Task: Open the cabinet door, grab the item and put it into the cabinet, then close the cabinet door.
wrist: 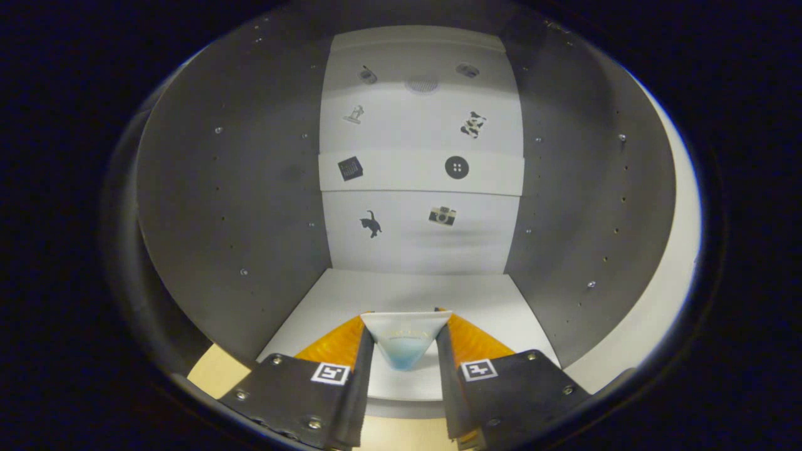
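I look straight into the open cabinet [250, 207], with grey side walls and a white back panel [420, 156] that carries several small stickers. A white shelf [420, 175] crosses the back at mid height. My gripper [405, 326] is shut on a small white item with a pale blue lower part [404, 341], pinched between both fingers. The item hangs just above the front of the cabinet's white floor [407, 291]. The cabinet door is hidden from this view.
The cabinet's white front edge [664, 300] curves past the right wall. A tan surface [216, 373] lies below the cabinet's front lip, under the fingers. Room stays free on the cabinet floor beyond the fingertips.
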A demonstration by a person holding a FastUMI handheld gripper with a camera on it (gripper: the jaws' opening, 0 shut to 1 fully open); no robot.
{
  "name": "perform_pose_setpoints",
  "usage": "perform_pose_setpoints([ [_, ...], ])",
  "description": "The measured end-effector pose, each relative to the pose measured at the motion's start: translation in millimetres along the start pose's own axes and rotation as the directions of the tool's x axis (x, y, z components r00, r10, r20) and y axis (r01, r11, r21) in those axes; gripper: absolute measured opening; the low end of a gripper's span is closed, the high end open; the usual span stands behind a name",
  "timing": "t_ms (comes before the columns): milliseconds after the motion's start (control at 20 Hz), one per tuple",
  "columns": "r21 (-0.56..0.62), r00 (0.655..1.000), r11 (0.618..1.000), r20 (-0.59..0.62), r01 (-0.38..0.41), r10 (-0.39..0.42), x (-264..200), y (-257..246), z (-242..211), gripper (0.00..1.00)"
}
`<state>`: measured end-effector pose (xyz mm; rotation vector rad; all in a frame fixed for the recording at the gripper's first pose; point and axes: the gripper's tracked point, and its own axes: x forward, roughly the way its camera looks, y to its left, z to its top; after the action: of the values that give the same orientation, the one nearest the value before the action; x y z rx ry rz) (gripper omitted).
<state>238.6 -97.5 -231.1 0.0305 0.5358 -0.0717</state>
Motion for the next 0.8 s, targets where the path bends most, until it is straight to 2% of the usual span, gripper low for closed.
perform_pose_setpoints([
  [350,0.021,1.0,1.0,-0.017,-0.003,0.004,22.6,2.2,4.8,0.5],
  [550,0.02,1.0,1.0,-0.023,0.003,-0.002,26.8,5.1,2.8,0.57],
  [750,0.025,1.0,1.0,0.007,0.004,-0.004,23.6,7.0,9.9,0.59],
  [800,0.033,1.0,0.999,0.014,0.007,-0.008,22.2,6.6,12.4,0.66],
])
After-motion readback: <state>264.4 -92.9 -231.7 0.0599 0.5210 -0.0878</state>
